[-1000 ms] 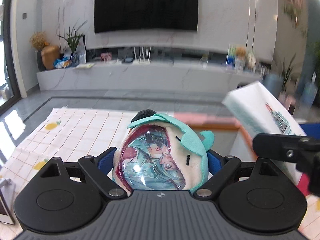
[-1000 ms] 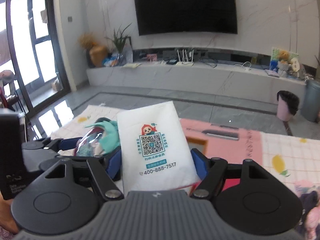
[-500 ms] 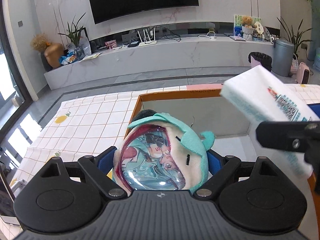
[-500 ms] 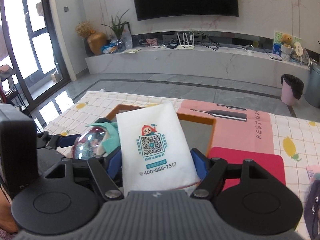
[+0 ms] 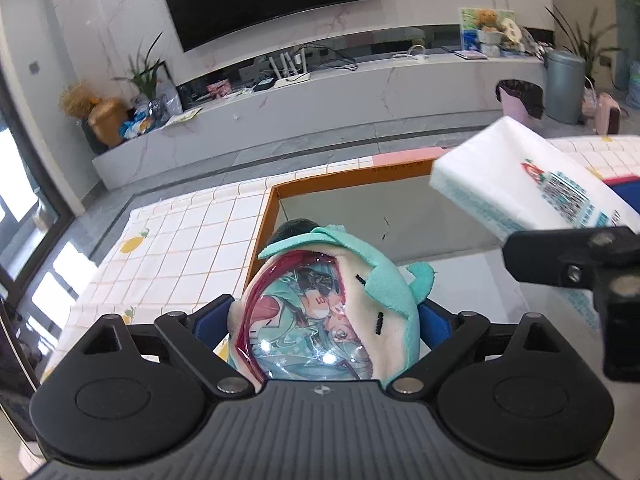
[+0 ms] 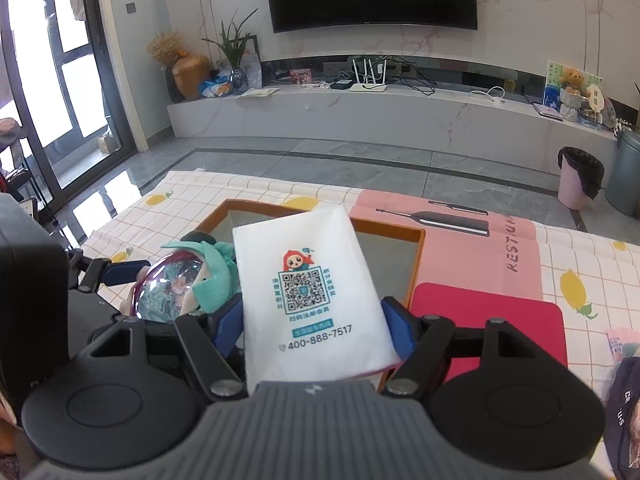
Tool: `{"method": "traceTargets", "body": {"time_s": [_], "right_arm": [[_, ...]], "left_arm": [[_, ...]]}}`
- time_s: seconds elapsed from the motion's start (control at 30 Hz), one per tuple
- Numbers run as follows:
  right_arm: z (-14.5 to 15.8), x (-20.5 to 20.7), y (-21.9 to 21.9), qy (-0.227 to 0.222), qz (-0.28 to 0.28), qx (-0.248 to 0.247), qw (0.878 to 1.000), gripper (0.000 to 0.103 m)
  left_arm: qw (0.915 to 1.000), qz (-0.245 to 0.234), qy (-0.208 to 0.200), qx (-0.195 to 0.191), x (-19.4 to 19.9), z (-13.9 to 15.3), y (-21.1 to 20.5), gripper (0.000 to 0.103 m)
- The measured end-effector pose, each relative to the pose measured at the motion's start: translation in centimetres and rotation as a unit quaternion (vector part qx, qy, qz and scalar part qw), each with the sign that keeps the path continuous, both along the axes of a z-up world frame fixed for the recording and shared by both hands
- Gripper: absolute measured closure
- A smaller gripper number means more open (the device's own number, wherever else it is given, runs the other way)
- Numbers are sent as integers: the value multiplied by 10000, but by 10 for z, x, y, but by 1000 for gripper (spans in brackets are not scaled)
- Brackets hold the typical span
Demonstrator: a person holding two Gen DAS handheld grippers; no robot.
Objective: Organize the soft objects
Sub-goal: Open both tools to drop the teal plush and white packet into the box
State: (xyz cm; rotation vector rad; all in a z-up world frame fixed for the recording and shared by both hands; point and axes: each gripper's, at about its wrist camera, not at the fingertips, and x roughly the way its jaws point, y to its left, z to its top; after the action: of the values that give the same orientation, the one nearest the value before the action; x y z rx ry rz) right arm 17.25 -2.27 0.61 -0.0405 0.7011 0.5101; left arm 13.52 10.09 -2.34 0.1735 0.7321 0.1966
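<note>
Two soft things are in the air at once, neither yet put down.

Left wrist view: the left gripper is clamped on a round teal-hooded plush doll with a glossy printed face, its blue pads pressed into both sides. The doll hangs over the near left corner of an open orange-rimmed box with a grey inside, which sits on a white checked tablecloth with lemon prints. What shows of the box floor holds nothing. At the right edge, a white soft pack of tissues pokes in above the box, carried by the right gripper.

Right wrist view: the right gripper is closed on the tissue pack, printed side up, held over the near edge of the box. The doll sits just beside it to the left. A red mat lies to the right of the box, with a dark garment at the tablecloth's near right corner.

Judging from this, the task is around its middle: both items are lifted and over the box, releases remain, and the garment looks unsorted.
</note>
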Motion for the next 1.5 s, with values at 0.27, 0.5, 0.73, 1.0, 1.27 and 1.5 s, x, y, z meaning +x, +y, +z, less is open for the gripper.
{"method": "traceTargets", "body": {"time_s": [0.27,0.5,0.73,1.0,1.27,1.5], "right_arm": [[3,4,-10,83,-47,186,9998,31],[3,1,-12,24,-15,79,10000,31],[-1,1,-12,143,9,136,9998,31],[-16,2,1,334,141,-35,9993,31],[-34,-2,22,238,224,-525,9981,30],[-36,-3,28,292,411,-604,9969,17]], "left_arm": [[9954,-527,-735,326,-25,18,-9,0],[9933,-602,-902,398,-29,26,-3,0],[9844,-1344,-990,547,-48,26,5,0],[9899,-986,-1015,-99,-44,34,43,0],[9914,-739,-759,-773,-34,30,68,0],[9916,-695,-724,-817,-39,29,72,0]]}}
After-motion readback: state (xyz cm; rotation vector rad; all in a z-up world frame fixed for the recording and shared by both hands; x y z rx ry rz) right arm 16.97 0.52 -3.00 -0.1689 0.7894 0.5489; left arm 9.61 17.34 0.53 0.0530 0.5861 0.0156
